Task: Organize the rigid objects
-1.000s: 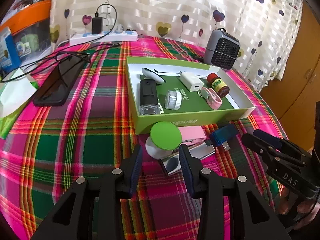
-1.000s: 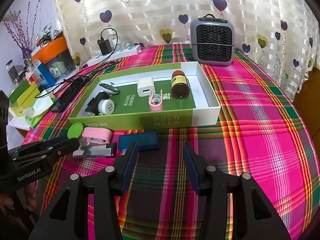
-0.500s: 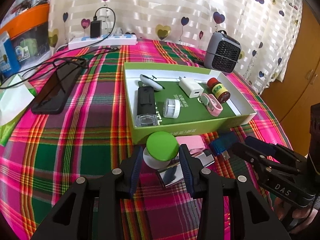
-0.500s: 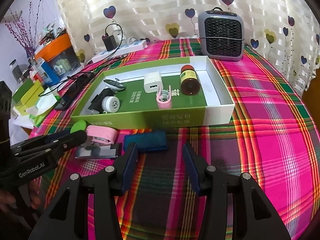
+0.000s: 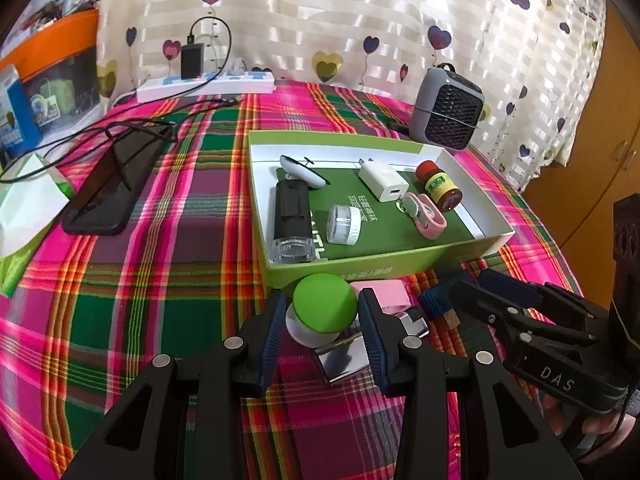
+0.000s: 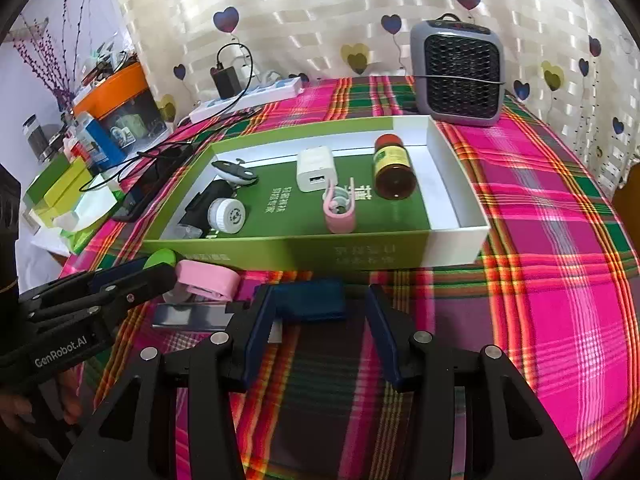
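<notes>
The left gripper [image 5: 322, 322] has its jaws spread to either side of a white jar with a green lid [image 5: 323, 309]; a gap shows on each side, so the pads do not seem to press it. Just behind and under the jar lie a shiny metal block [image 5: 346, 360] and a pink stapler [image 5: 390, 295], all on the plaid tablecloth [image 5: 168, 272] close to the front wall of the green box [image 5: 360, 270].

The right gripper [image 6: 320, 322] also stands with its jaws apart, reaching around a dark blue case [image 6: 310, 300] that lies flat on the cloth. The left finger is close to the case's end, though blur makes it hard to say whether it touches; the right finger is clear of it.

Inside the box, nearest the front wall, sit a black tube with a clear cap [image 5: 292, 220], a small white round pot [image 5: 343, 225] and a pink clip [image 5: 428, 216]. Further in are a white charger [image 5: 383, 181], a brown bottle with a red cap [image 5: 439, 185] on its side, and a white and black earpiece [image 5: 302, 172].

Left of the box a black phone [image 5: 110, 188] lies with cables over it. Behind the box stands a small grey heater [image 6: 458, 76], and a white power strip [image 5: 206, 87] lies along the heart-patterned curtain [image 5: 340, 20].
</notes>
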`<state>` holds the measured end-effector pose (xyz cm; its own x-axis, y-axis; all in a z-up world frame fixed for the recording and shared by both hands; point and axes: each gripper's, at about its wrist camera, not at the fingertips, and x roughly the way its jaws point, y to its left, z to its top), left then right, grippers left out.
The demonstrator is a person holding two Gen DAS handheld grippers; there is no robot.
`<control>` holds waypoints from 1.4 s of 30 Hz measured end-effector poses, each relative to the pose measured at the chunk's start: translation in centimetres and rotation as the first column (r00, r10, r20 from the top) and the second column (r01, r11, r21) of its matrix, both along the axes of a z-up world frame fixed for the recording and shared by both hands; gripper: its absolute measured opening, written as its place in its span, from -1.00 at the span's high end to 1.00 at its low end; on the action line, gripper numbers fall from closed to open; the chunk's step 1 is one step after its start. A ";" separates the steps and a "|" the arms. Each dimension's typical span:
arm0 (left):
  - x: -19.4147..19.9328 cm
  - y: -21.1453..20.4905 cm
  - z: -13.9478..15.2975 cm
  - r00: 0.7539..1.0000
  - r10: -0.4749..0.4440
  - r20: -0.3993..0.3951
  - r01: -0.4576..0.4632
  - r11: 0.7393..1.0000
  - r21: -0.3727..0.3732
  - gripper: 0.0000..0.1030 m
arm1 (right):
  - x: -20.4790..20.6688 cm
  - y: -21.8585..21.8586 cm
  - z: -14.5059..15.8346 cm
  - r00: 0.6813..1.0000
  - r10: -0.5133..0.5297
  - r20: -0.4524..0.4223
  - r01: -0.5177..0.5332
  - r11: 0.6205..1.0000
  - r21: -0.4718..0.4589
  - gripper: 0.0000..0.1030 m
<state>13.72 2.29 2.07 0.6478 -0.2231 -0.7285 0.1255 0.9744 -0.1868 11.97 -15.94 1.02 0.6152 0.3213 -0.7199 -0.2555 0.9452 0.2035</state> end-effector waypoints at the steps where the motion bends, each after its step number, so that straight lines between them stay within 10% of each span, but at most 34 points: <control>1: 0.1 0.0 0.0 1.000 0.001 0.003 -0.001 1.000 0.001 0.29 | 0.1 0.2 0.0 1.000 0.006 -0.002 -0.006 1.000 0.001 0.07; 42: 0.2 0.1 0.0 1.000 0.004 0.003 -0.004 1.000 -0.006 0.28 | 0.5 0.6 0.7 0.992 -0.127 -0.017 0.126 0.991 -0.055 0.00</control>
